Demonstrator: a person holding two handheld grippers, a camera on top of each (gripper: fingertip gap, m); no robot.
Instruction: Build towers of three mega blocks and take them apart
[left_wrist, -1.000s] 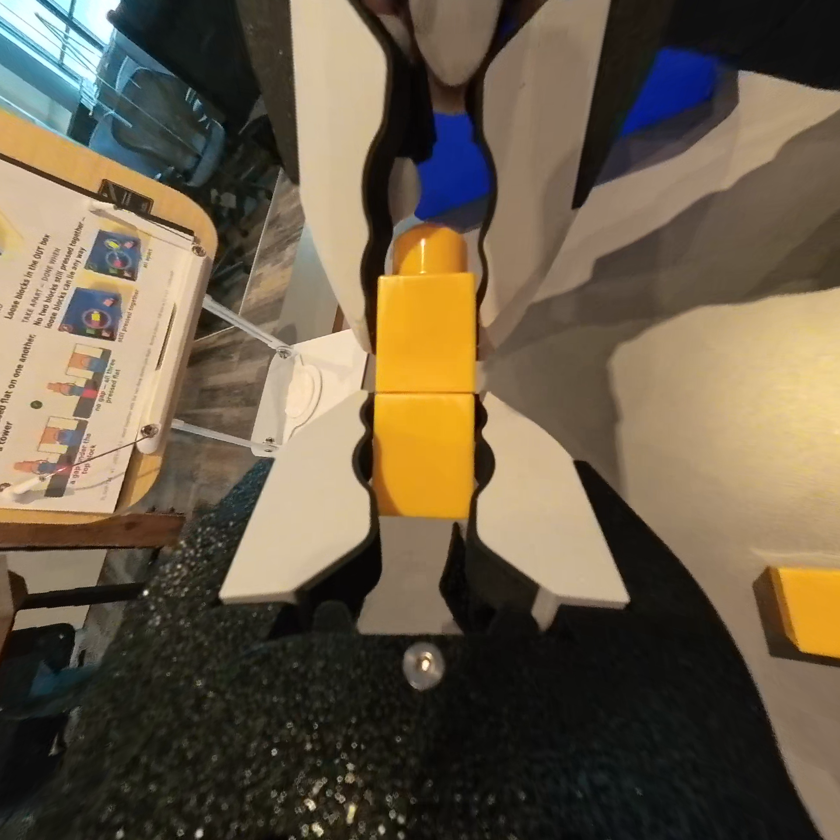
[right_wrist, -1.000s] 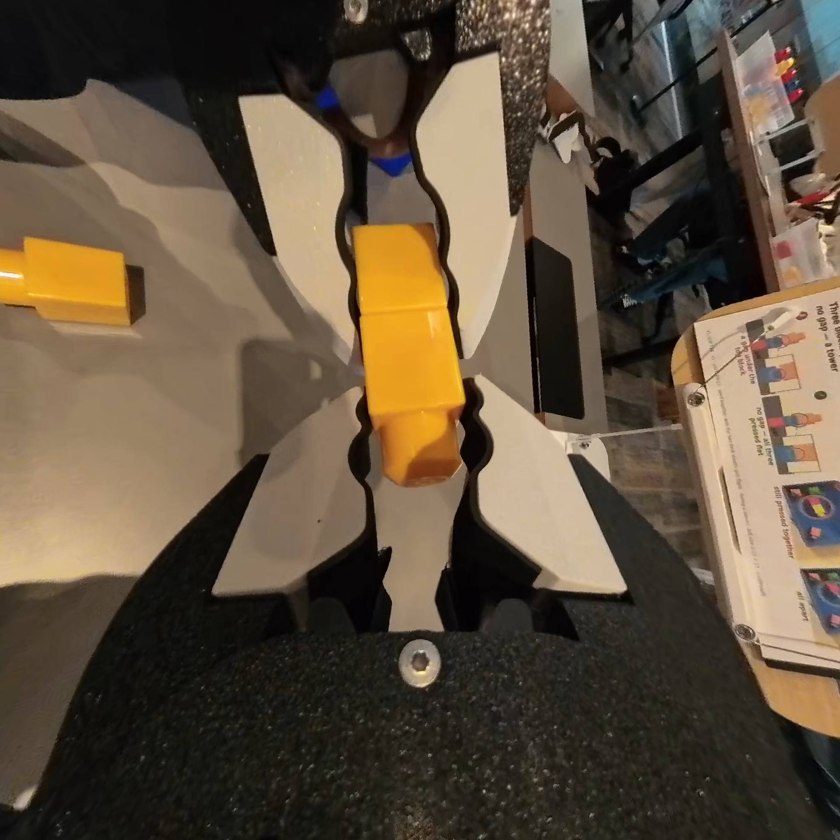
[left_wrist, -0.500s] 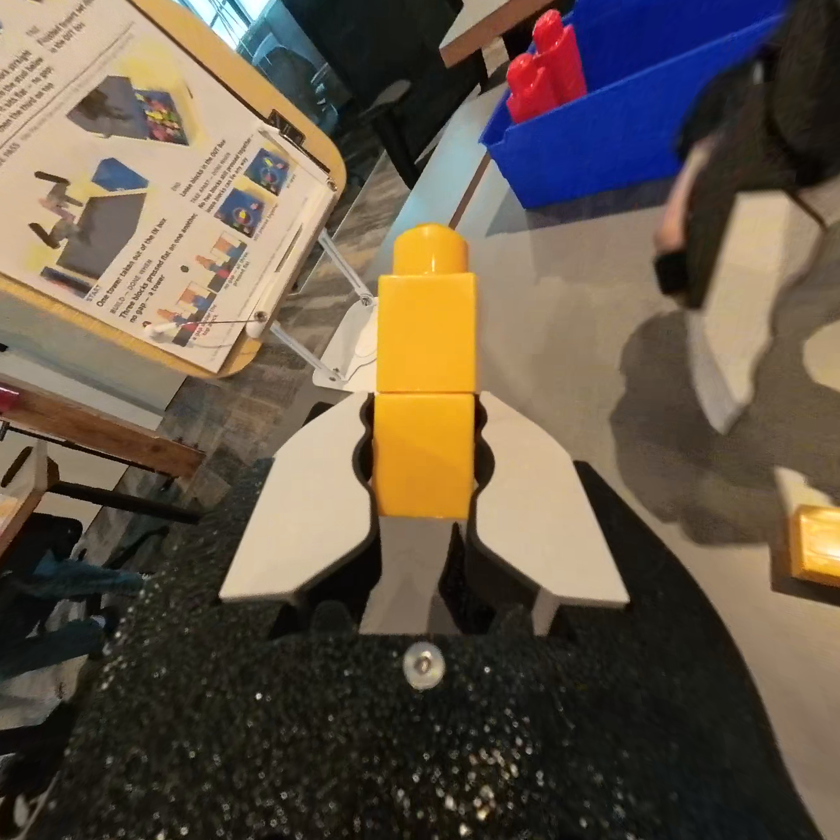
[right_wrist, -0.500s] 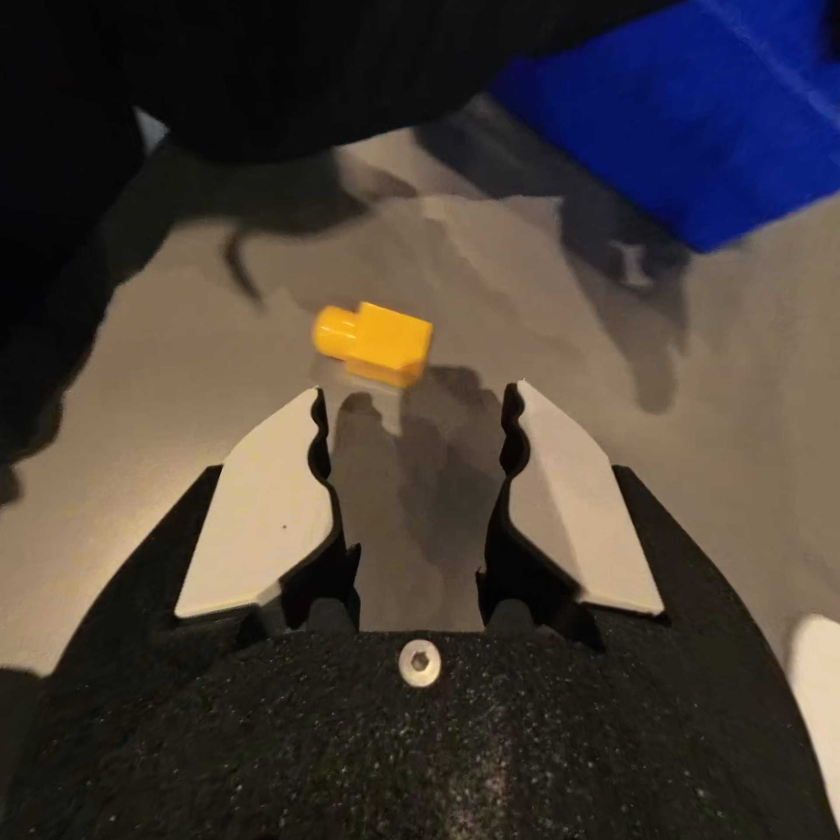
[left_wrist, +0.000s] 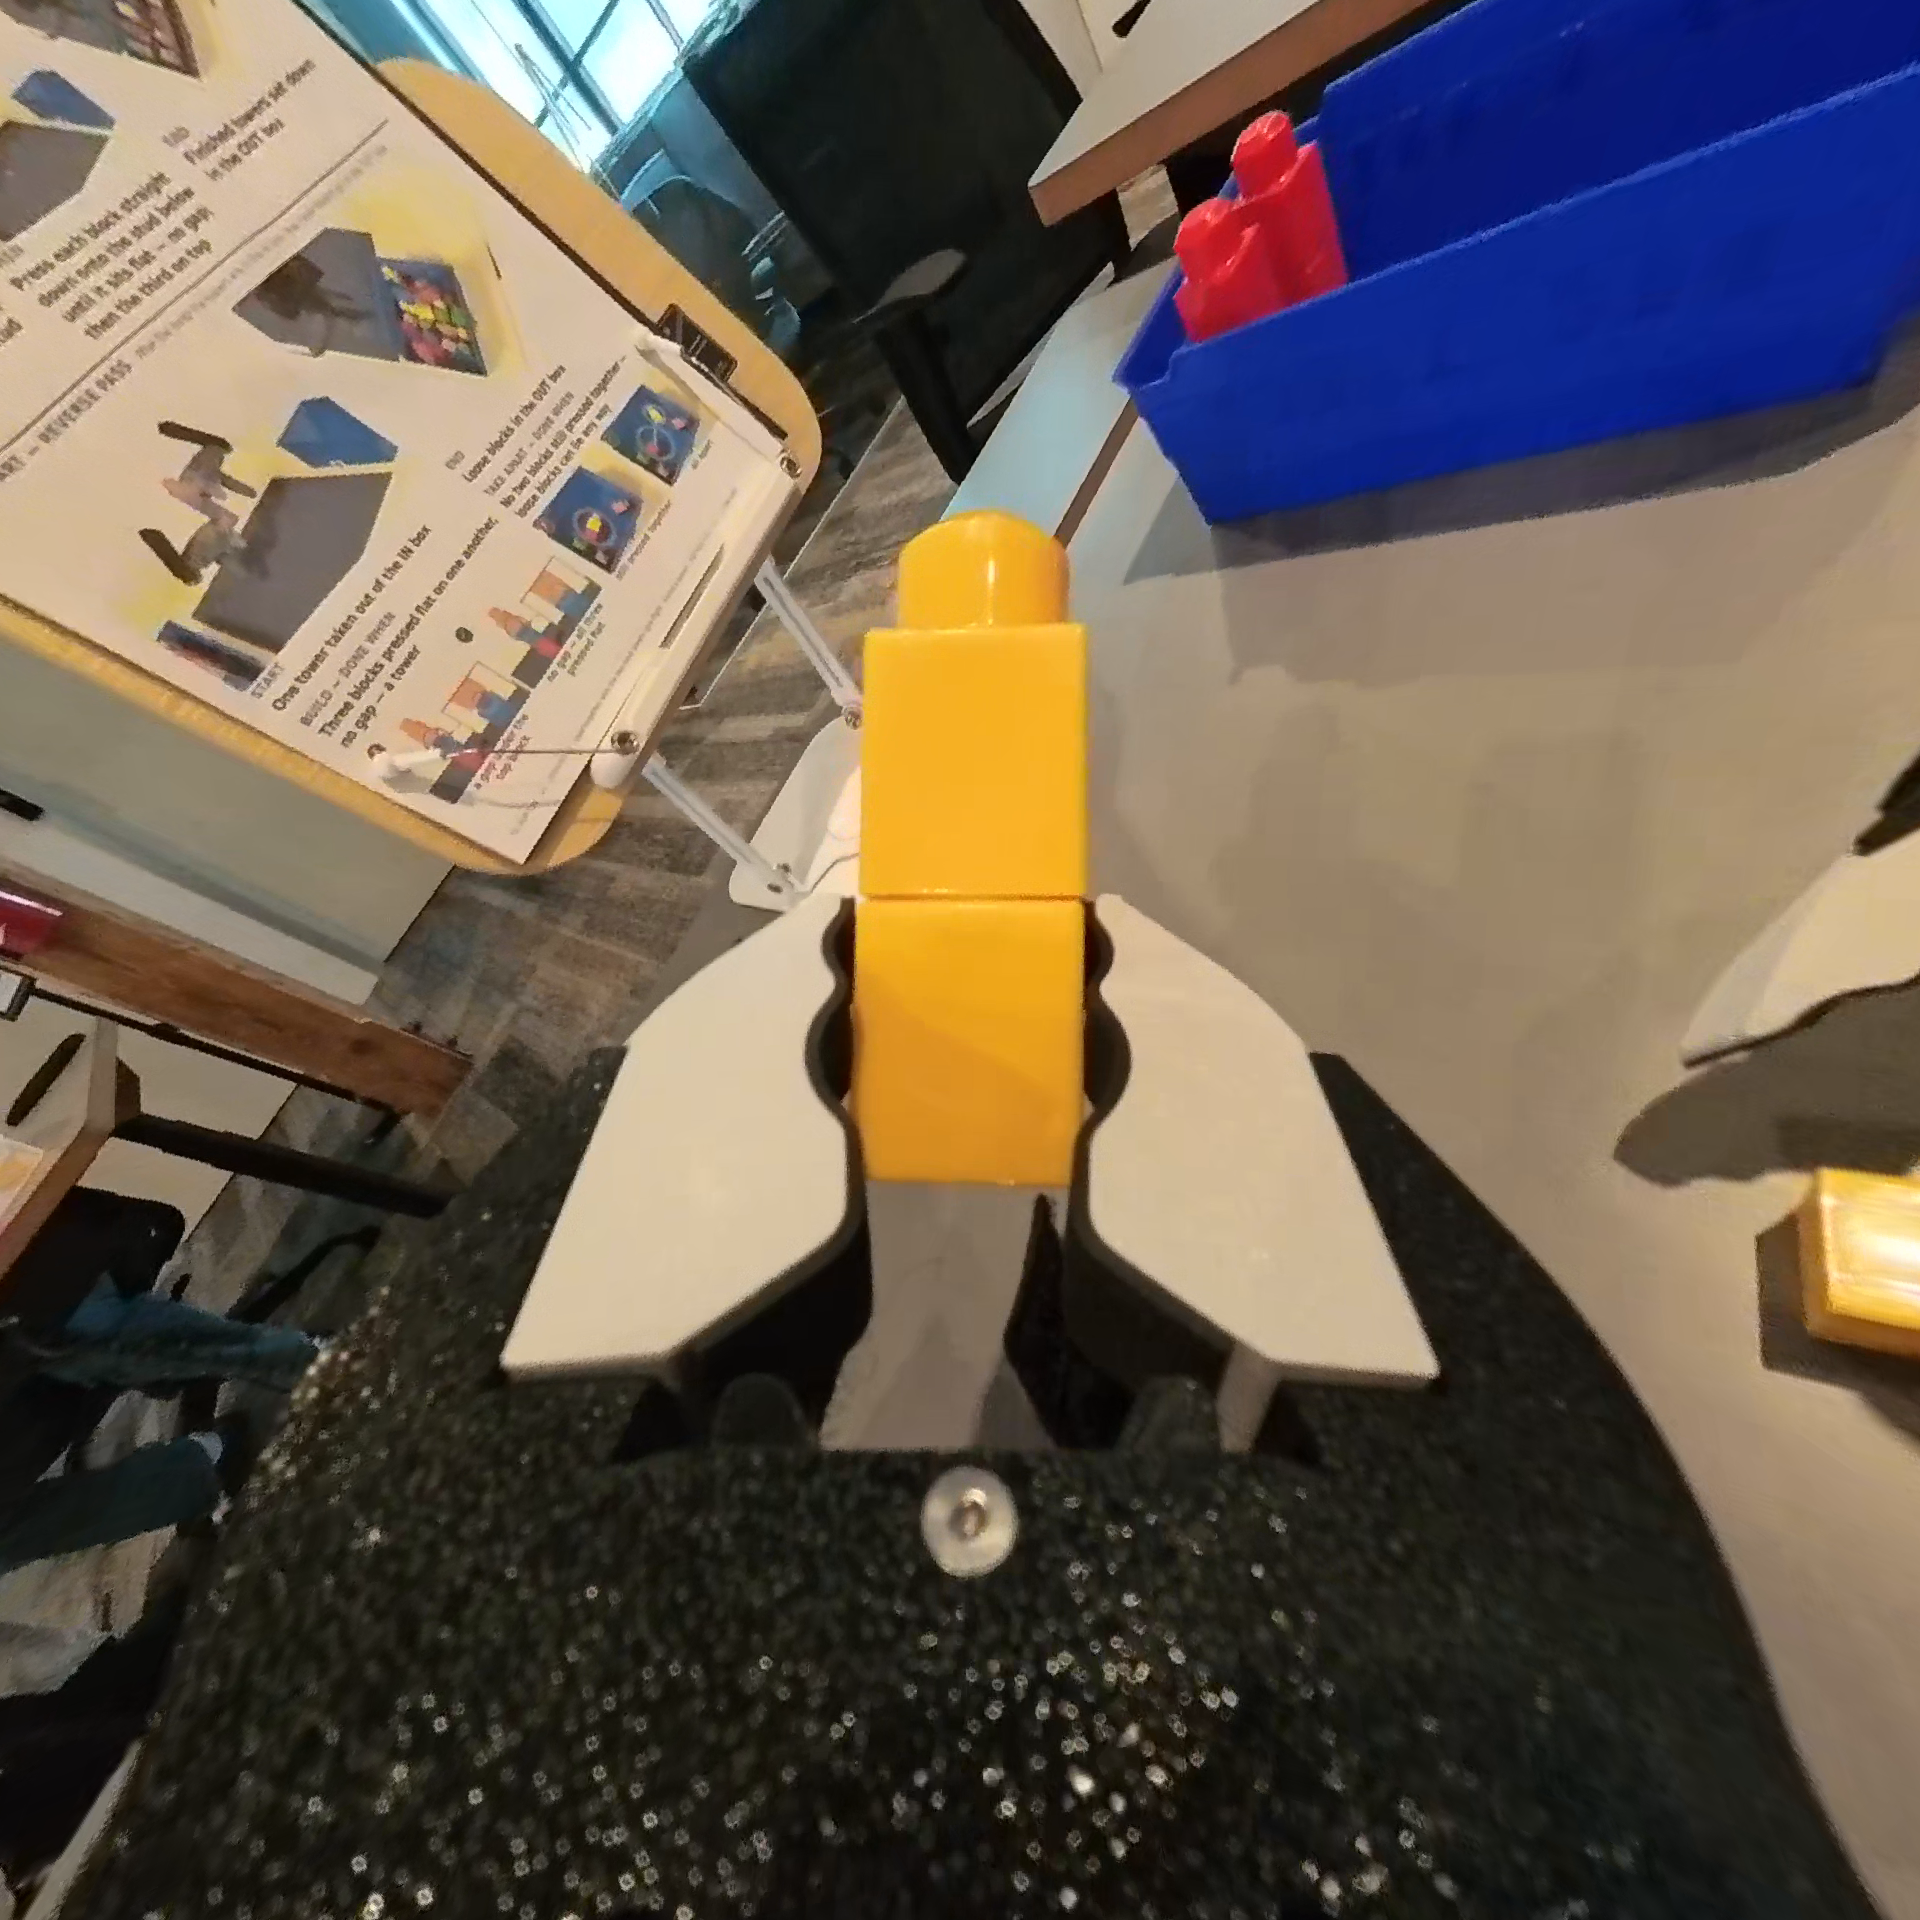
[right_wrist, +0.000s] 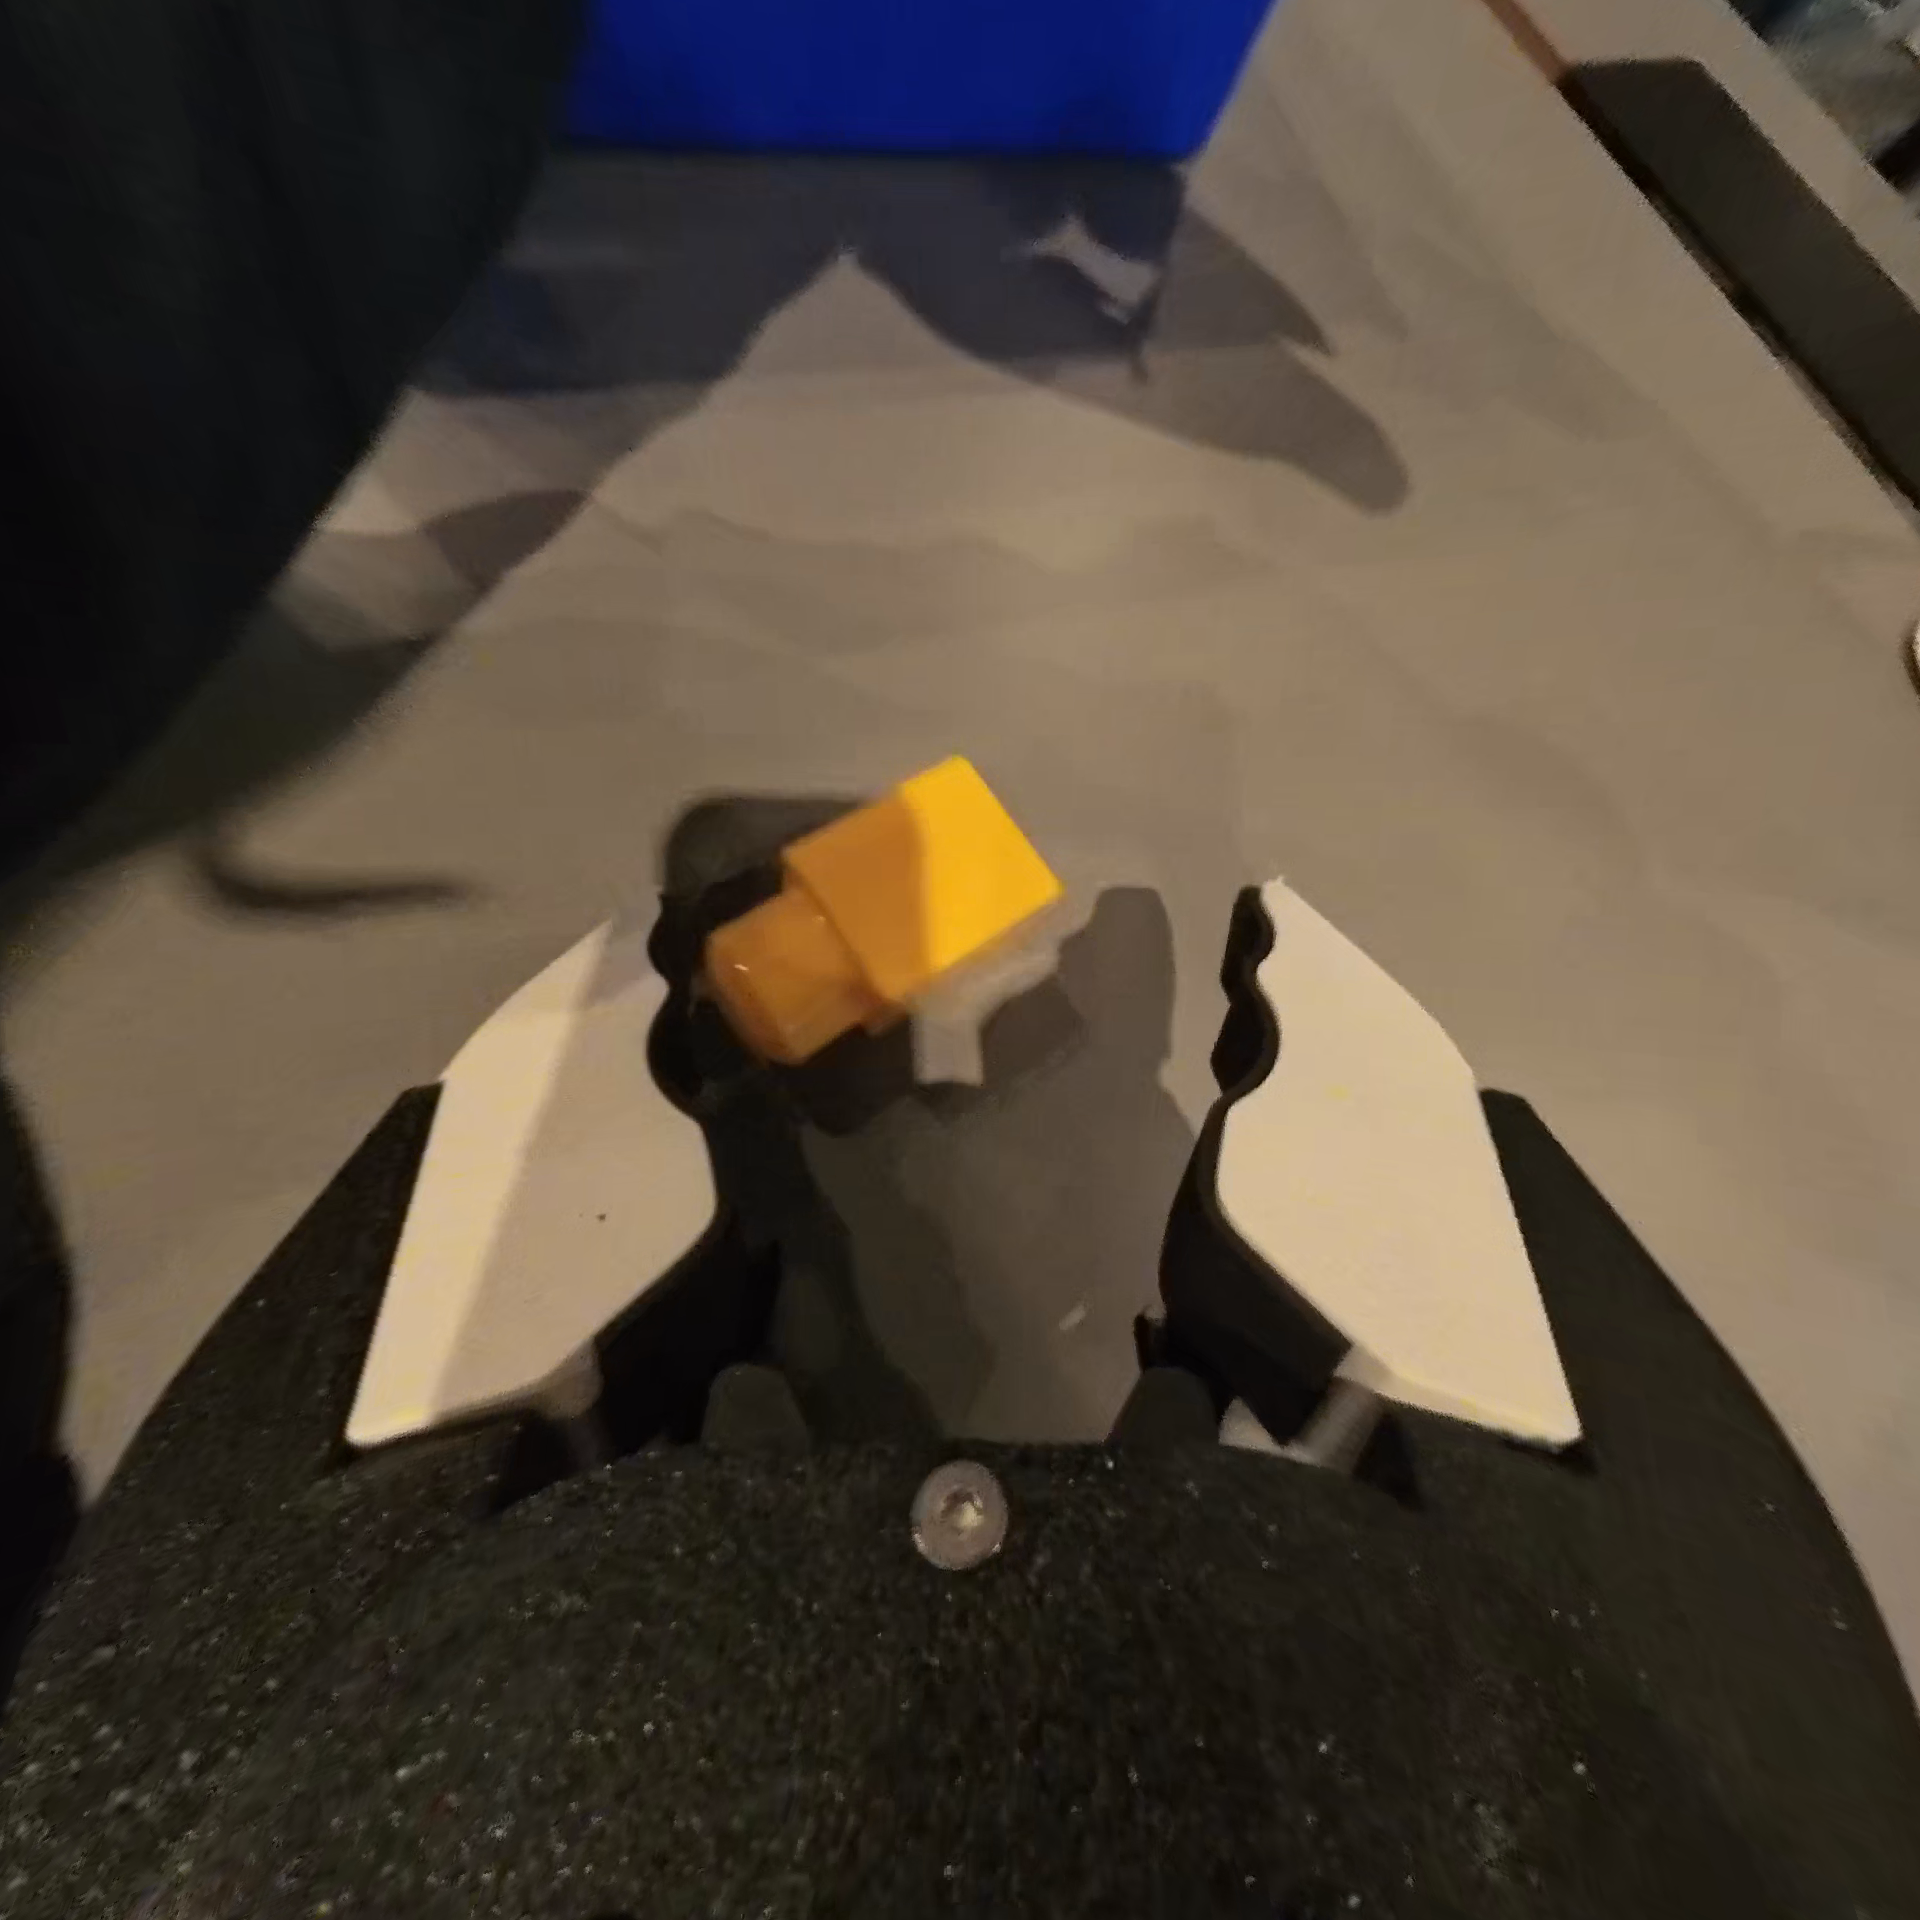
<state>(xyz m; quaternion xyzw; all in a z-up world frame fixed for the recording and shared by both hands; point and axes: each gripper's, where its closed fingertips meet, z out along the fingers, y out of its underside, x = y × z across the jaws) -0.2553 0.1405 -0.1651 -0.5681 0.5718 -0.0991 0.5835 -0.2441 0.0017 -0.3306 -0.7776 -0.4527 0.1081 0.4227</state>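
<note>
Left gripper (left_wrist: 971, 1039) first: I've got it clamped on the bottom block of a two-block yellow stack (left_wrist: 971, 894), stud pointing away from me, both blocks pressed flush with no gap I can see. Past it there's the blue bin (left_wrist: 1558, 343) with a couple of red blocks (left_wrist: 1257, 239) poking up, an instruction board (left_wrist: 343, 468) off to the left, and the corner of another yellow block (left_wrist: 1860, 1268) on the grey table (left_wrist: 1403, 779) at the right edge. Over in the right wrist view, the right gripper (right_wrist: 945, 987) is spread wide with nothing in it, hovering over a loose yellow block (right_wrist: 894, 914) that's lying on its side on the table, stud aimed toward the left finger (right_wrist: 551, 1174). Bit blurry so I can't tell if that finger is touching it. So my read: two of three stacked, third block not yet grabbed and pressed on, then the whole teardown is left.
</note>
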